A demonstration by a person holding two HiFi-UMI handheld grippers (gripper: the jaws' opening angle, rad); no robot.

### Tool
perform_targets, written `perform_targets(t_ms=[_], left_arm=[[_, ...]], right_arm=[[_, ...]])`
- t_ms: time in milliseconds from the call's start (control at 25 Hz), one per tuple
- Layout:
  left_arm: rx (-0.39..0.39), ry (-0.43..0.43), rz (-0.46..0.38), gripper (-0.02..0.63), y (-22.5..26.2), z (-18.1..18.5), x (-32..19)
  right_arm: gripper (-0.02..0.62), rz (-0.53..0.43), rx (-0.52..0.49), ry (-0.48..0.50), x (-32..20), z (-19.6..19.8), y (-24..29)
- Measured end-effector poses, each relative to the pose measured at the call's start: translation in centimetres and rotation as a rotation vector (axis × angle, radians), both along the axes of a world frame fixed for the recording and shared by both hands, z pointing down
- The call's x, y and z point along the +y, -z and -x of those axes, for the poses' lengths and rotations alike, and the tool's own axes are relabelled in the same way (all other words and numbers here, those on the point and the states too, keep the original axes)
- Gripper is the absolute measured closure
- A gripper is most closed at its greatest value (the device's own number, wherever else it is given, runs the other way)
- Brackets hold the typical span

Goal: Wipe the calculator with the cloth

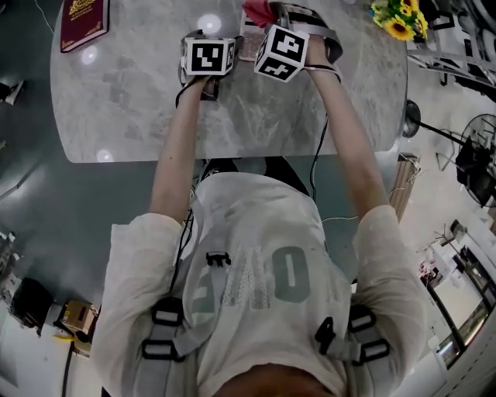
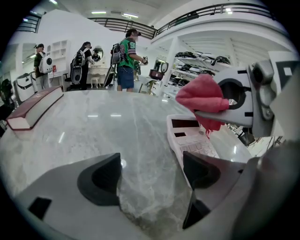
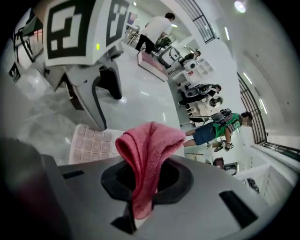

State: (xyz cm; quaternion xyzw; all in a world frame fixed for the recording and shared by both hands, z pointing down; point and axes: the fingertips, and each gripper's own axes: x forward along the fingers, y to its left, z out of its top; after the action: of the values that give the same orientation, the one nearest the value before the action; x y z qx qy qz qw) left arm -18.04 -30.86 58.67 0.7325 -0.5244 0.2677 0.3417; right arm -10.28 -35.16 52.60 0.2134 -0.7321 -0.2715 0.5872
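Observation:
A pale pink calculator (image 2: 190, 138) lies flat on the marble table (image 1: 132, 101); its keys (image 3: 93, 143) show below the right gripper. My right gripper (image 3: 147, 176) is shut on a pink cloth (image 3: 149, 150), which bunches up out of the jaws. The cloth (image 2: 201, 96) hangs just above the calculator's far end, near its display. My left gripper (image 2: 151, 180) stands open low over the table, its right pad (image 2: 201, 171) at the calculator's near edge and bare marble between the jaws. In the head view both grippers (image 1: 206, 56) (image 1: 279, 50) sit side by side and mostly hide the calculator.
A dark red book (image 1: 84, 22) lies at the table's far left corner. Yellow flowers (image 1: 399, 17) stand at the far right. Several people (image 2: 125, 61) stand beyond the table. A fan (image 1: 477, 159) and cables sit on the floor at right.

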Motion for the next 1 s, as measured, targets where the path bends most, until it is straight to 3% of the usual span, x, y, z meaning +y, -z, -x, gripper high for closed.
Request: perform_targets(t_ms=[280,600,1000], left_arm=[[0.010,-0.008,-0.004,0.187,-0.4,-0.2,0.0],[0.009,-0.012,-0.010,0.187,-0.5,-0.1,-0.1],[0.012,-0.011,-0.011,0.187,-0.5,-0.1,-0.2]], right_arm=[[0.540,0.020,0.122,0.006,-1.1,1.2,-3.2],[0.540,0.004,0.148,0.012,-0.7,1.3,-3.7],[0.543,0.061,0.174,0.058,2.8,1.1,-5.5]])
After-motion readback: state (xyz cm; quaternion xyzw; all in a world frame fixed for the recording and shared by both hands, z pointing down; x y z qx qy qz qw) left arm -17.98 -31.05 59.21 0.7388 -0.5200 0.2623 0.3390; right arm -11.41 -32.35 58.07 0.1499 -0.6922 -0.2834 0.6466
